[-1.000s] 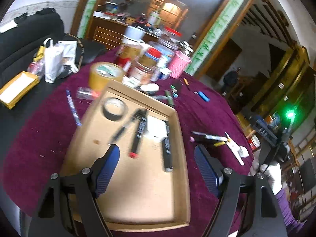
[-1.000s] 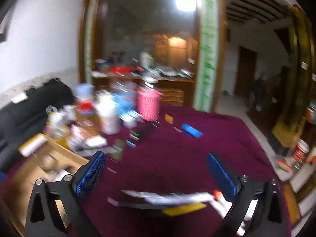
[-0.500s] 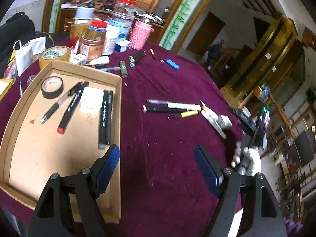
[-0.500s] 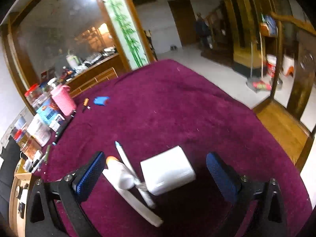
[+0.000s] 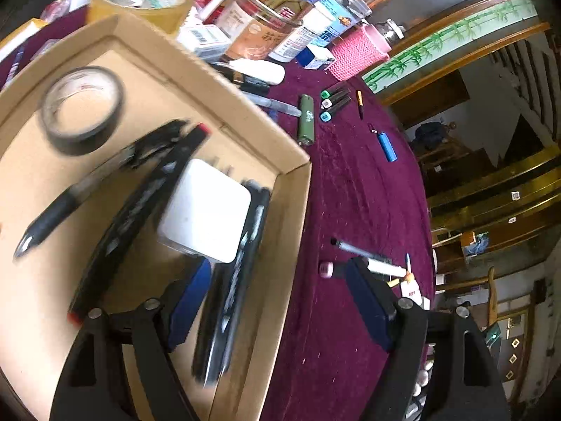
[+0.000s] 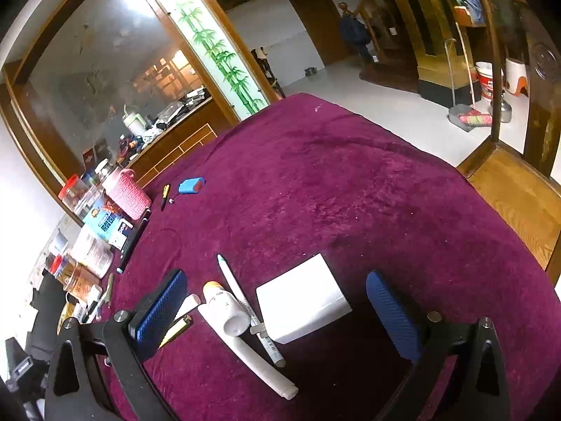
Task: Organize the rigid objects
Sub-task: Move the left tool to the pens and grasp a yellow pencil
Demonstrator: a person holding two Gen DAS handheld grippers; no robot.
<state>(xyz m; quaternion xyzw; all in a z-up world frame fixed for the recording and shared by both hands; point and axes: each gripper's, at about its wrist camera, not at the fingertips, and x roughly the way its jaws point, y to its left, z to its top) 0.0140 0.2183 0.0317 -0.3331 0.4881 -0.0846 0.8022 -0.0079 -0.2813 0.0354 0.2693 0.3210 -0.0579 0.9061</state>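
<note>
1. The right gripper (image 6: pixel 273 312) hangs low over the purple tablecloth (image 6: pixel 350 193) with its jaws spread wide and nothing held. Between its blue pads (image 6: pixel 159 310) lie a white block (image 6: pixel 301 301), a white tube with an orange cap (image 6: pixel 224 310) and a thin white pen (image 6: pixel 245 301).

2. The block sits just inside the right-hand pad, and the pen's side looks to be touching it. The tube lies closer to the left-hand pad. A yellow marker (image 6: pixel 177 329) pokes out beneath that left pad.

3. The left gripper (image 5: pixel 277 301) is also open and empty. It straddles the right wall of the cardboard tray (image 5: pixel 291 210), one pad inside the tray and one over the cloth.

4. Ahead of its inner pad the tray already holds a white square block (image 5: pixel 207 210), dark markers (image 5: pixel 242 252), a black pen (image 5: pixel 70 207) and a roll of black tape (image 5: pixel 82 108) at the far end.

5. My guess is the white block is next. To take it cleanly, I'd shift the right claw sideways so the pen and tube fall outside the jaws, then close on the block's flat sides.

6. Closing where it stands now risks pinching everything together and rolling the tube away.

7. I'd lift straight up before swinging towards the tray.
</note>
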